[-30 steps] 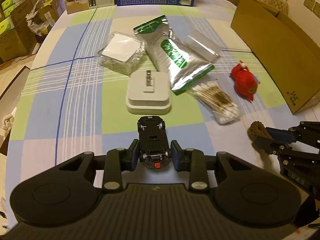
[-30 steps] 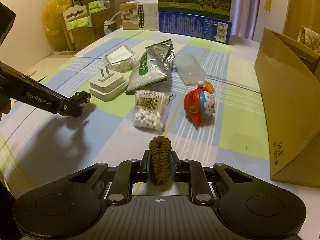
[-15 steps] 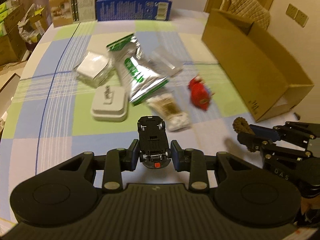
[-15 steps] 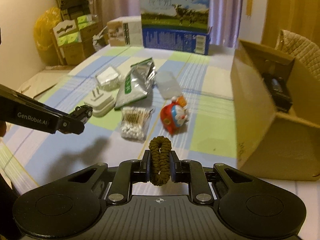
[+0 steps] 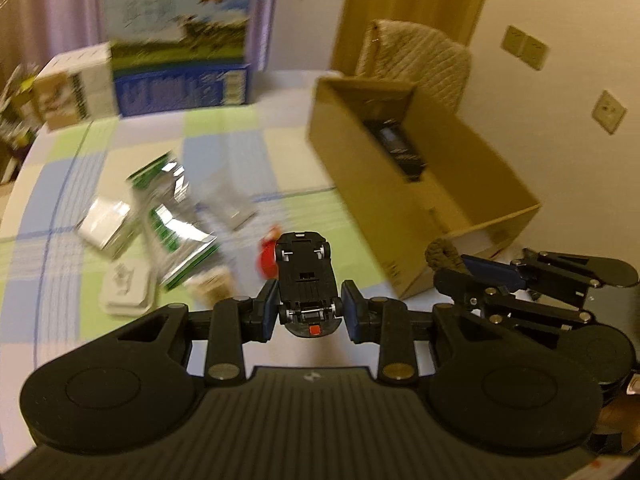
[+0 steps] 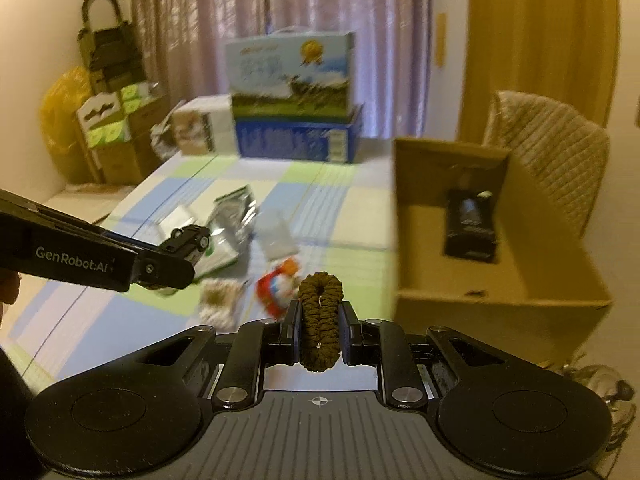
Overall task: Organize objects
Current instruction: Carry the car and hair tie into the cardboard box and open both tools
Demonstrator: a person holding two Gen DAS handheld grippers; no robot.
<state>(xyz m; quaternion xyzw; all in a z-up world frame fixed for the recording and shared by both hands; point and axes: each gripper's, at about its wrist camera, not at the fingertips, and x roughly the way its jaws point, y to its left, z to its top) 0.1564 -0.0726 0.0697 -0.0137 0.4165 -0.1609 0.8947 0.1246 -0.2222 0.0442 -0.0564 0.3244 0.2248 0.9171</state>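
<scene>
Both fingers pinched: L on toy car, R on brown scrunchie.

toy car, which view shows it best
The left wrist view: the toy car sits centred and sharp between the left gripper jaws, underside and wheels showing. The right wrist view catches it only small, side-on, at the gripper's tip.
</scene>
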